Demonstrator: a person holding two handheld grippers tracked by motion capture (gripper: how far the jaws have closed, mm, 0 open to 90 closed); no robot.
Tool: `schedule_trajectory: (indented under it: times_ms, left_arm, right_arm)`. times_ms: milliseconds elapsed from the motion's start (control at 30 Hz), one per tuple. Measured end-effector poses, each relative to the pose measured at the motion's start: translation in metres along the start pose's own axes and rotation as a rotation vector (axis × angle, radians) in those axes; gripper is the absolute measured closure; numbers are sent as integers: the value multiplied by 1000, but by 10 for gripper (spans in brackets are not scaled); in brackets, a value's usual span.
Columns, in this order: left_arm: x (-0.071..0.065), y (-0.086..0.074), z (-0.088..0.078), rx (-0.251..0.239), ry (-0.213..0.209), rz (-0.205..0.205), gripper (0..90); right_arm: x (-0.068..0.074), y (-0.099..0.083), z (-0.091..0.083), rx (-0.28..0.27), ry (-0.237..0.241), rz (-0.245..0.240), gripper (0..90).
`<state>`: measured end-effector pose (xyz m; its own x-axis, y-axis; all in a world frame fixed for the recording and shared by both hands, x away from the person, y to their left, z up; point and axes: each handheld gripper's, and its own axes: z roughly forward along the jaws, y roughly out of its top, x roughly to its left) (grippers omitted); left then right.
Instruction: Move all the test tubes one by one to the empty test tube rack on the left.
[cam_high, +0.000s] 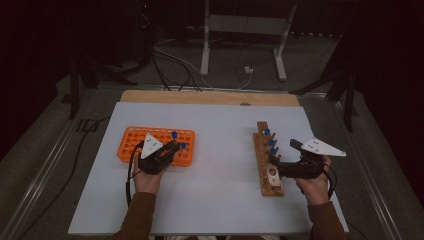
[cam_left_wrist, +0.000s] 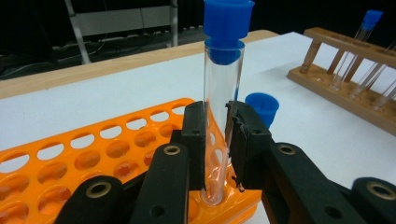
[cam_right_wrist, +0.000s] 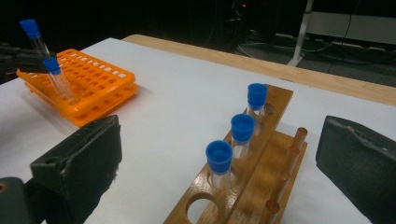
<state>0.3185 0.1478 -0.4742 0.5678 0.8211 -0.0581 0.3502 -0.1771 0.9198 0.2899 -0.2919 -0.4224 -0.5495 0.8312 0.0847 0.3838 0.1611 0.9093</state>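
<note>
My left gripper (cam_left_wrist: 217, 126) is shut on a clear test tube (cam_left_wrist: 223, 93) with a blue cap, held upright. The tube's bottom sits in a corner hole of the orange rack (cam_left_wrist: 93, 154). A second blue-capped tube (cam_left_wrist: 262, 107) stands in the rack just behind it. From above, the left gripper (cam_high: 175, 148) is over the orange rack's (cam_high: 135, 142) right end. My right gripper (cam_high: 275, 167) stands open beside the wooden rack (cam_high: 263, 170). Between its wide-apart pads (cam_right_wrist: 84, 158) I see that rack (cam_right_wrist: 266, 186), with three blue-capped tubes (cam_right_wrist: 243, 128) in a row and an empty hole nearest.
A white sheet (cam_high: 220, 175) covers the wooden table, with a bare strip of board (cam_high: 210, 97) at the far edge. Cables and a metal stand (cam_high: 245, 30) lie on the dark floor beyond. The two racks stand well apart.
</note>
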Motion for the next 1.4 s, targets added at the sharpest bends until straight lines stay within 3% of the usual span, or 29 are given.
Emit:
schedule_trajectory:
  times_ms: [133, 500, 800, 1200, 1400]
  left_arm:
    - [-1, -3, 3, 16, 0, -3, 781]
    - [-2, -15, 8, 131, 5, 29, 781]
    - [-5, -17, 14, 184, 18, 56, 782]
    - [-5, -17, 14, 185, 19, 46, 774]
    - [-3, -17, 11, 185, 27, 18, 679]
  right_arm:
    - [0, -1, 1, 1, 1, 1, 5]
    - [1, -2, -1, -1, 8, -2, 5]
    - [2, -2, 0, -2, 9, -4, 5]
    - [3, -3, 1, 5, 14, -9, 5]
    - [2, -2, 1, 3, 15, -7, 5]
